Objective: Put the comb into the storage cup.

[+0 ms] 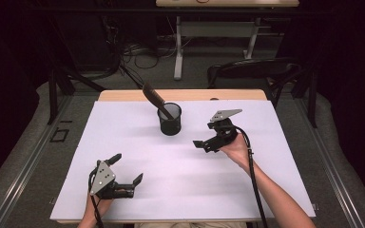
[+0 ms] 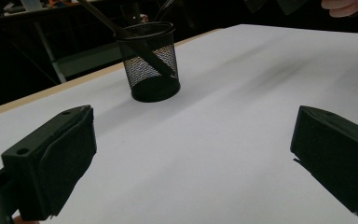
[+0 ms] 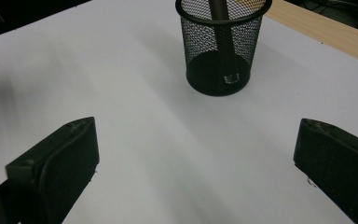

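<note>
A black mesh cup (image 1: 170, 119) stands upright on the white sheet (image 1: 123, 133), toward the back middle. A dark long-handled tool (image 1: 153, 97) leans in it, its top tilted to the back left. My left gripper (image 1: 127, 168) hovers near the front left, open and empty. In the left gripper view the cup (image 2: 151, 63) and the tool (image 2: 121, 32) lie ahead beyond the wide-apart jaws. My right gripper (image 1: 203, 134) is just right of the cup, open and empty. The right gripper view puts the cup (image 3: 220, 46) close ahead, with the tool (image 3: 219, 9) inside it.
The sheet covers most of a wooden table, whose bare back edge (image 1: 185, 95) shows behind the cup. A black chair (image 1: 252, 71) and a white desk frame (image 1: 180, 42) stand beyond the table. The person's right hand (image 2: 349, 7) appears in the left gripper view.
</note>
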Demonstrator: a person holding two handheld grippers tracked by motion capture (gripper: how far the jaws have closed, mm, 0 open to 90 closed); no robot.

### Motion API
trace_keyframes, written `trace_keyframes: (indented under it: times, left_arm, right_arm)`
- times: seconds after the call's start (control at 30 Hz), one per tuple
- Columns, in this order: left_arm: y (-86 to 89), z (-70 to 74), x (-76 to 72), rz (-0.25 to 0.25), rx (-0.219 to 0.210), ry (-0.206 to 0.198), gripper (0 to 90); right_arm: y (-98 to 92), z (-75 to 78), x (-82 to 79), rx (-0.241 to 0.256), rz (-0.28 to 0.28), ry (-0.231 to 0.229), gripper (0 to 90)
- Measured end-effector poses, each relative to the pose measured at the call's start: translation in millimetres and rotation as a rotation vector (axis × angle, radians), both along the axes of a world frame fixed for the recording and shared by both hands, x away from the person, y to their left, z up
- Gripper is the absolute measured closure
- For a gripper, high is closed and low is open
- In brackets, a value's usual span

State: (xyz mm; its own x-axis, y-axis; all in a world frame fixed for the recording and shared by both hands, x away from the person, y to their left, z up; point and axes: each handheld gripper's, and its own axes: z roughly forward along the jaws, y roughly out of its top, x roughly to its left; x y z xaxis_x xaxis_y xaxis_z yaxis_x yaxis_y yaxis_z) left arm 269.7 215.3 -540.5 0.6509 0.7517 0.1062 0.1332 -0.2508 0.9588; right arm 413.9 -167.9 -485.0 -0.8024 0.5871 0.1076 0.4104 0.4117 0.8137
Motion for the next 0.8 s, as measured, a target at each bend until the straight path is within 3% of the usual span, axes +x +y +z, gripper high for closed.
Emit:
trace_keyframes:
  times: [0.57,0.8]
  left_arm:
    - [0.5,0.5,-0.9,-0.001,-0.001,-0.002,0.1]
    - [0.9,0.5,-1.1,-0.001,-0.002,-0.002,0.1]
  right_arm:
    - [-24.2,2.0,-35.2,-0.022,0.000,0.001,0.0]
    - [-32.3,0.7,-52.6,-0.042,-0.005,-0.024,0.0]
